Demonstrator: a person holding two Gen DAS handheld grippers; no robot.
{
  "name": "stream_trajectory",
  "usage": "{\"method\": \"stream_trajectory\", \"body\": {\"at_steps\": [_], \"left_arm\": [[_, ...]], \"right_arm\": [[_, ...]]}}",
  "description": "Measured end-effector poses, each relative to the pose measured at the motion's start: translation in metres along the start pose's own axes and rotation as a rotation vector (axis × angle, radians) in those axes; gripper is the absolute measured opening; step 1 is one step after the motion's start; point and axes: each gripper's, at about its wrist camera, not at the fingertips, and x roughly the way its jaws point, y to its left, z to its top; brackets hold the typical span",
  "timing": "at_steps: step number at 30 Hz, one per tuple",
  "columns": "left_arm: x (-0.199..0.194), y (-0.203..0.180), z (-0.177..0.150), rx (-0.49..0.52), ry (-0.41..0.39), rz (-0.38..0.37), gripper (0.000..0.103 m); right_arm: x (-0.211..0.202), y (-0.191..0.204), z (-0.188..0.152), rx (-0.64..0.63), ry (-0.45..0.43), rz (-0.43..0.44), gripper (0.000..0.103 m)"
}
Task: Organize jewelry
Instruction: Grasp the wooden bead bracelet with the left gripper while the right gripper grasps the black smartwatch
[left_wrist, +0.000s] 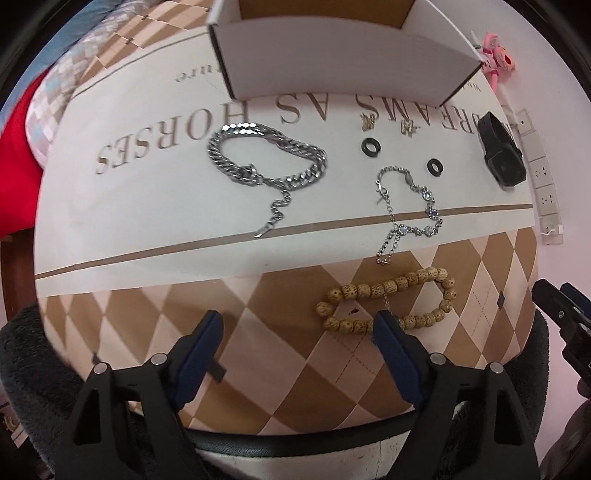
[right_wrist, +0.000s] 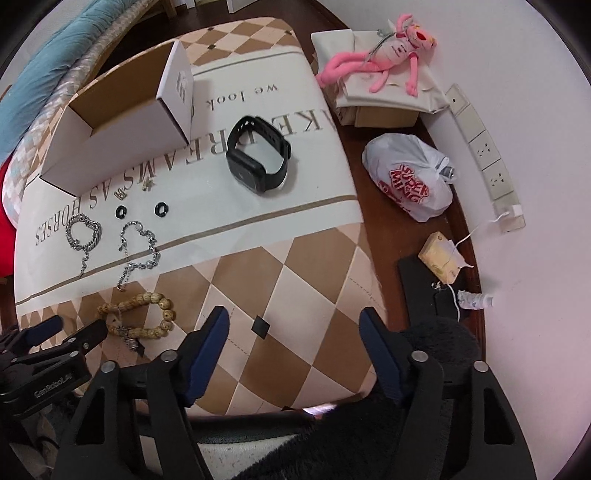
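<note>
— Left wrist view: my left gripper (left_wrist: 297, 325) gapes wide, holding nothing, one finger (left_wrist: 388, 328) overlapping the tan wooden bead bracelet (left_wrist: 391, 301). Beyond lie the chunky silver chain bracelet (left_wrist: 264, 157), two black rings (left_wrist: 370, 147) and the open white cardboard box (left_wrist: 332, 62).

— Anything mine adds?

— Right wrist view: my right gripper (right_wrist: 293, 325) is wide open and empty over the diamond-patterned cloth (right_wrist: 295, 258). Only this one shows the white plastic bag (right_wrist: 410, 177) and pink plush toy (right_wrist: 384, 55).

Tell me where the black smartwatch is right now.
The black smartwatch lies on the patterned tablecloth, right of the open white cardboard box and beyond the two black rings.
</note>
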Motion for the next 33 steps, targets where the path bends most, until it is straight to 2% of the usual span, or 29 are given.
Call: {"method": "stream_trajectory", "body": {"at_steps": [5,7,8,11,12,13,19,25,28,33], "left_arm": [[0.002,-0.006,-0.005,0.012,-0.021,0.005,0.081],[0.000,-0.008,-0.008,0.020,-0.030,0.024,0.068],[-0.001,-0.010,-0.009,0.032,-0.042,0.042,0.064],[-0.005,-0.014,-0.002,0.057,-0.074,0.051,0.034],[-0.007,-0.015,-0.002,0.065,-0.079,0.048,0.016],[-0.008,-0.016,-0.002,0.068,-0.077,0.041,0.007],[-0.037,0.000,0.002,0.040,-0.114,0.016,0.007],[-0.078,0.021,0.008,0.013,-0.240,0.041,0.007],[-0.084,0.026,0.020,0.000,-0.280,0.076,0.007],[-0.080,0.041,0.039,-0.021,-0.283,0.100,0.007]], "right_arm": [[0.013,0.001,-0.001,-0.009,0.010,0.003,0.069],[0.017,0.002,-0.002,-0.012,0.015,0.002,0.068],[0.019,0.002,-0.002,-0.015,0.018,0.002,0.068],[0.024,0.004,-0.001,-0.023,0.025,0.003,0.068],[0.025,0.005,-0.001,-0.025,0.027,0.002,0.068],[0.026,0.006,-0.001,-0.026,0.028,0.002,0.068],[0.024,0.009,0.004,-0.027,0.028,0.019,0.068],[0.003,0.009,0.028,0.001,-0.039,0.066,0.068],[0.001,0.009,0.053,-0.005,-0.081,0.035,0.068],[0.014,0.022,0.087,-0.074,-0.093,-0.022,0.068]]}}
